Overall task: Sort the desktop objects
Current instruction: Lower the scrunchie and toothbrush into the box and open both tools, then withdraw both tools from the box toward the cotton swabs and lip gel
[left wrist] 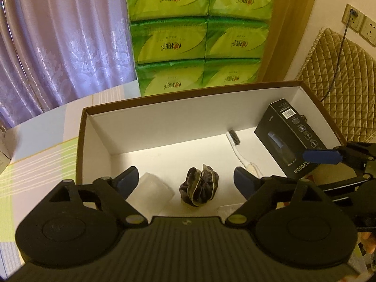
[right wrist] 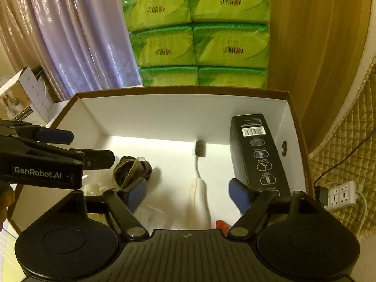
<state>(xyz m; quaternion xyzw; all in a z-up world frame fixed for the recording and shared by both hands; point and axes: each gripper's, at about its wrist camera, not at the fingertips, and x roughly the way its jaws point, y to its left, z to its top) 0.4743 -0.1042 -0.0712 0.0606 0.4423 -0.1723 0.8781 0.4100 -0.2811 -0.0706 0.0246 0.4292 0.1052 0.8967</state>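
Left tool spread, empty, over the box. Right tool likewise spread, empty. Inside the box: scrunchie at centre, toothbrush right of it, black carton against the right wall. Sorting looks mostly done; leftovers outside not visible.

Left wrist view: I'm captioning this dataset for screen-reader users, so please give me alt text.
The open left gripper hovers over a white-lined box holding a dark scrunchie, a white toothbrush, a black product carton and a translucent cup. Green tissue packs stand behind; the right gripper enters from the right.
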